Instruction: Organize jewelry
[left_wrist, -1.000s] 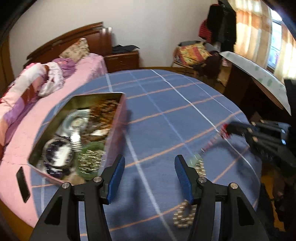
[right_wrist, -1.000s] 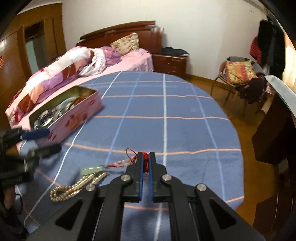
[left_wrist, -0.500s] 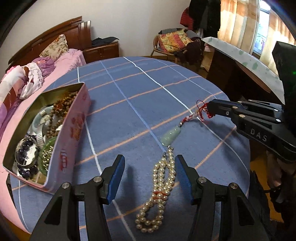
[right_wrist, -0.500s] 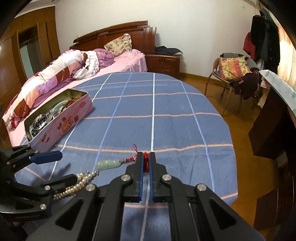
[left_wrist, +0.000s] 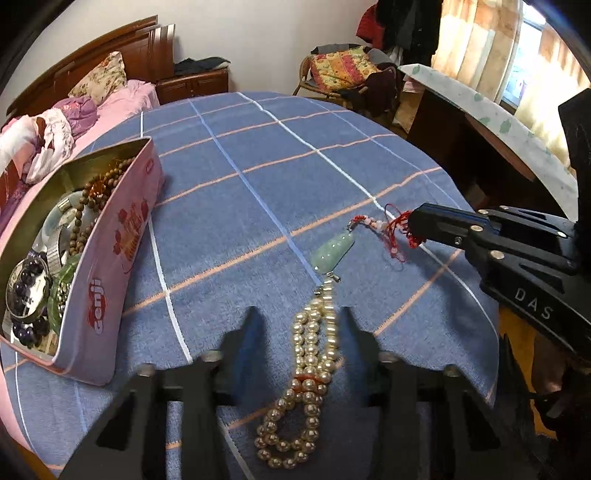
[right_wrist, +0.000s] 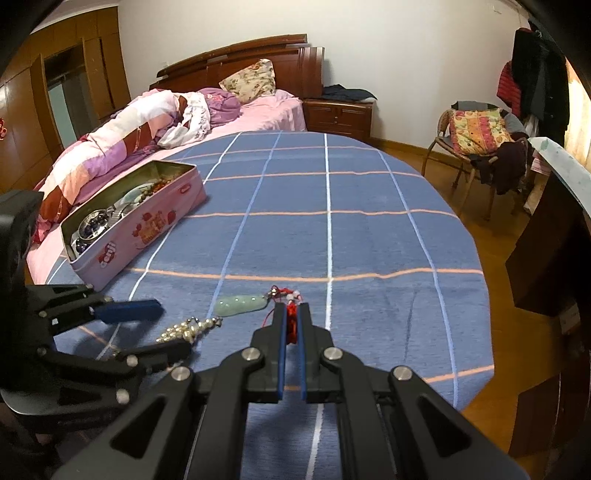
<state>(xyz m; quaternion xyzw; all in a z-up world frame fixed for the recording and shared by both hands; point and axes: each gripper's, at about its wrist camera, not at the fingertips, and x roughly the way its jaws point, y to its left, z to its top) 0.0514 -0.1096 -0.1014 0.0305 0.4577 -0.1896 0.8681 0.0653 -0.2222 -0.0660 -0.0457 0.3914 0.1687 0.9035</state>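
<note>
Two tools work one necklace: the right tool (right_wrist: 291, 323) pinches its red cord (right_wrist: 291, 318), while the left tool (left_wrist: 297, 325) is spread around the pearl strand (left_wrist: 310, 365) at lower centre. The necklace still lies on the table (left_wrist: 258, 155); the tin (left_wrist: 110, 258) at left already holds beads. Blur hides the left fingertips.

Pearl strand (left_wrist: 309, 373) with jade pendant (left_wrist: 332, 252) flat on cloth, beside open jewelry-filled pink tin (left_wrist: 110, 258).

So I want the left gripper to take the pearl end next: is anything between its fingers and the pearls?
Nothing visible. The left gripper is open with the pearl strand lying on the tablecloth between its fingers. The right gripper grips the red cord at the far end, off to the side.
</note>
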